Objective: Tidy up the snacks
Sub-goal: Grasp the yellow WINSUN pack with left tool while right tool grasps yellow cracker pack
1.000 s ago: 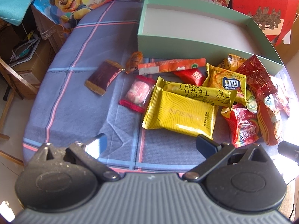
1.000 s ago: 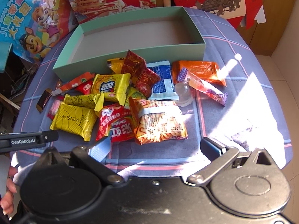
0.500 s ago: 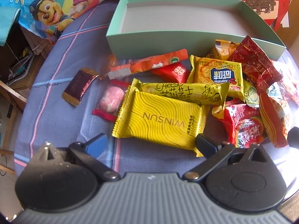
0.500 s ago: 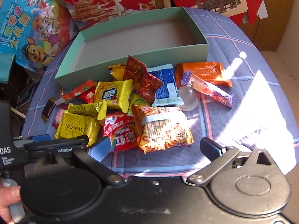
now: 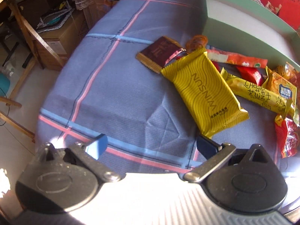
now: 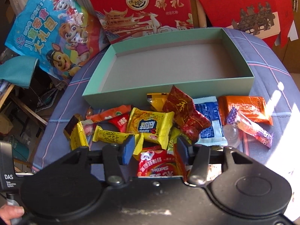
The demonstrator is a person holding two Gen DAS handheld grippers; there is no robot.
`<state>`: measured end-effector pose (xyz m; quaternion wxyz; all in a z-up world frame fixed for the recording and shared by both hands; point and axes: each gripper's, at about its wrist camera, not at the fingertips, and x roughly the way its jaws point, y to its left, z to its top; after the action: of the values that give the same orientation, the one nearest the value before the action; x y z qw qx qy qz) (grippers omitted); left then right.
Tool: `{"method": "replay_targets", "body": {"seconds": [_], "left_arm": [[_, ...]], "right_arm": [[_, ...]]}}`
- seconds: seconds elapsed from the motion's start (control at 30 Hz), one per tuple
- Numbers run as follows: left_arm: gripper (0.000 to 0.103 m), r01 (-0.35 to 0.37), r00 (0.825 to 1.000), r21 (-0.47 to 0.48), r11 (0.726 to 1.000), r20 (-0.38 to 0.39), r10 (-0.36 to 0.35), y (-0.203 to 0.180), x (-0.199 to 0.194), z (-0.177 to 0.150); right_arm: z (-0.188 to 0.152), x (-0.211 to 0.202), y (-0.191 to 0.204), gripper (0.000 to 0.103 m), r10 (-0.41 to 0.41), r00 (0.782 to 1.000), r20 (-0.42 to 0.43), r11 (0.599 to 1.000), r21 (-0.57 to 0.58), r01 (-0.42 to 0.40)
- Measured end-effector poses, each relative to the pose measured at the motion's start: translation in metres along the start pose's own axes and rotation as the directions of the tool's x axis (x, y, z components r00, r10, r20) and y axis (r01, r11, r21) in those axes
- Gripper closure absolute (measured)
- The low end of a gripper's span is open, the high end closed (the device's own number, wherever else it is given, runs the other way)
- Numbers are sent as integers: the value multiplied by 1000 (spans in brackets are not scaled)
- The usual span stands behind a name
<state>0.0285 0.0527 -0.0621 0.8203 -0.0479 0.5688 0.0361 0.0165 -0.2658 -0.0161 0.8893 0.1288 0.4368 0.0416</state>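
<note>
**Right jaws closing around the red Skittles packet**

I am seeing the right gripper (image 6: 153, 151) at lower centre of its view, its jaws just having been narrowing – the red Skittles packet (image 6: 159, 166) is lying between them, though I cannot tell if the pads are pressing it. The left gripper (image 5: 150, 146) is standing wide over bare blue checked cloth (image 5: 116, 86); the yellow Winsun packet (image 5: 204, 91) is lying right of centre. The green box (image 6: 168, 91) is sitting behind the pile – upper centre.

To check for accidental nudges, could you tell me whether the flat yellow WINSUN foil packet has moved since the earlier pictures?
Yes. The flat yellow WINSUN foil packet has swung round toward the brown foil wrapper, now touching it.
</note>
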Motion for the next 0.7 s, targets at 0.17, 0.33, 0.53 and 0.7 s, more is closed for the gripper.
{"method": "replay_targets", "body": {"seconds": [0.17, 0.33, 0.53, 0.7], "left_arm": [[0, 126, 990, -26, 992, 63, -124, -12, -22, 17], [0, 54, 990, 54, 997, 127, -61, -59, -11, 32], [0, -21, 996, 166, 986, 91, 6, -59, 10, 24], [0, -40, 998, 184, 982, 64, 29, -25, 13, 18]], "right_arm": [[21, 17, 11, 64, 1, 1000, 12, 1000, -20, -1], [40, 32, 9, 64, 11, 1000, -8, 998, -54, -11], [46, 74, 1, 64, -17, 994, -104, 995, -97, 7], [29, 84, -2, 63, 66, 975, -214, 998, 2, -67]]}}
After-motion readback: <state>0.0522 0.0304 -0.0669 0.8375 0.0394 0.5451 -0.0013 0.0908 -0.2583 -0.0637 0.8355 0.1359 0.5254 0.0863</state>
